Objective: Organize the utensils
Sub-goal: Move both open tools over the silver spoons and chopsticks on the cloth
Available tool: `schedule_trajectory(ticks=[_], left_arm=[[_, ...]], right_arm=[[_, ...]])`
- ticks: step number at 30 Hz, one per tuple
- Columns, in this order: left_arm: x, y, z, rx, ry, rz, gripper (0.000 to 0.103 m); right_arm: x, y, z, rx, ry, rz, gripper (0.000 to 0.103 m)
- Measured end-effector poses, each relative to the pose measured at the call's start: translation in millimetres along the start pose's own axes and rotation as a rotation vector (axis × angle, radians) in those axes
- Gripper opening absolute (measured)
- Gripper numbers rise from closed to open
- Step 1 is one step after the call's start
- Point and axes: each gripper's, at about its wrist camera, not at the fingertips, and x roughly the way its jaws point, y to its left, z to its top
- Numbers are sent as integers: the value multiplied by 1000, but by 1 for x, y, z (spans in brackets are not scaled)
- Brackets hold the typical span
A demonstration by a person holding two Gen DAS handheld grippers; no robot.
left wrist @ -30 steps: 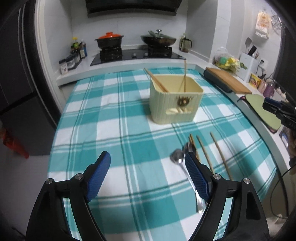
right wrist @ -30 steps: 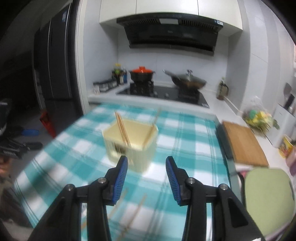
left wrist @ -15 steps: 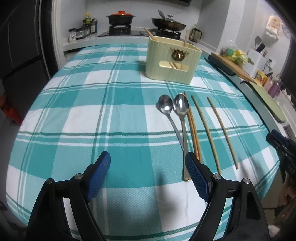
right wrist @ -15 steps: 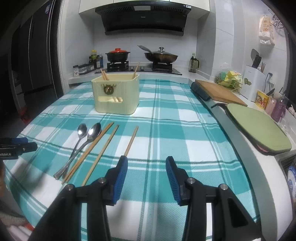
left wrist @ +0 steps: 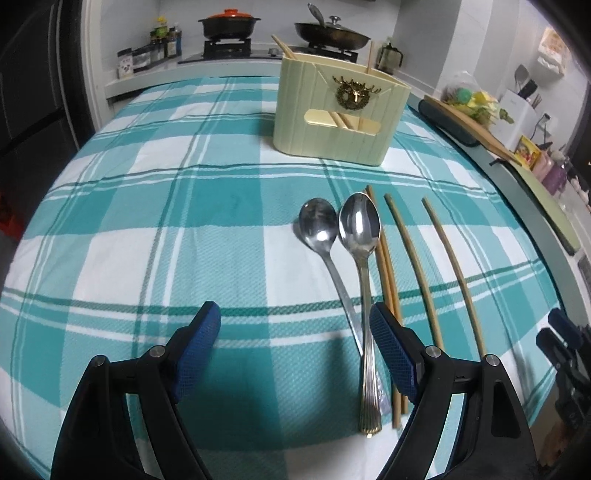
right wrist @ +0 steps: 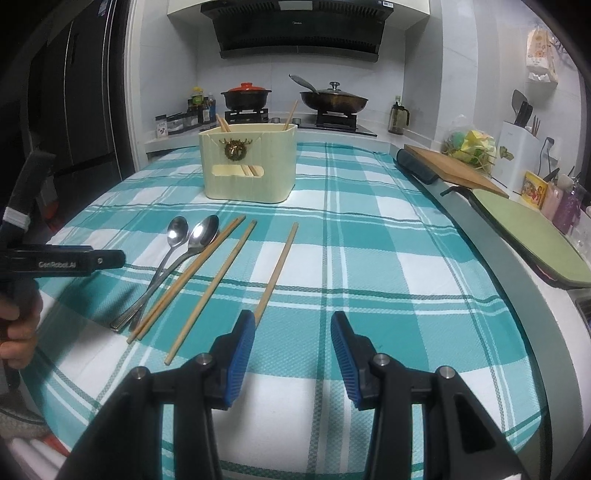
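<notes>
Two spoons point(left wrist: 341, 236) lie side by side on the teal plaid tablecloth point(left wrist: 147, 221), bowls toward the cream utensil holder point(left wrist: 338, 110) at twelve o'clock, four wooden chopsticks point(left wrist: 410, 254) just to their right. Only the right wrist view shows the range hood point(right wrist: 299, 33) and the person's hand point(right wrist: 16, 325) at nine o'clock gripping the left tool — the left view hides both. Left gripper point(left wrist: 295, 350) hovers with fingers wide apart, its right pad point(left wrist: 393, 362) covering the spoon handles. Right gripper point(right wrist: 291, 360) is likewise spread — its left pad point(right wrist: 240, 354) overlaps the outermost chopstick's point(right wrist: 277, 269) near end.
</notes>
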Motion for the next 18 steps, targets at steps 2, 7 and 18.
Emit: schedule_trajectory(ticks=[2, 7, 18], left_arm=[[12, -5, 6, 6, 5, 17, 84], [39, -11, 10, 31, 35, 67, 84], [35, 0, -2, 61, 35, 111, 89]], right_arm=[[1, -1, -1, 7, 5, 0, 43], [4, -3, -4, 16, 19, 4, 43], [19, -3, 0, 30, 66, 18, 43]])
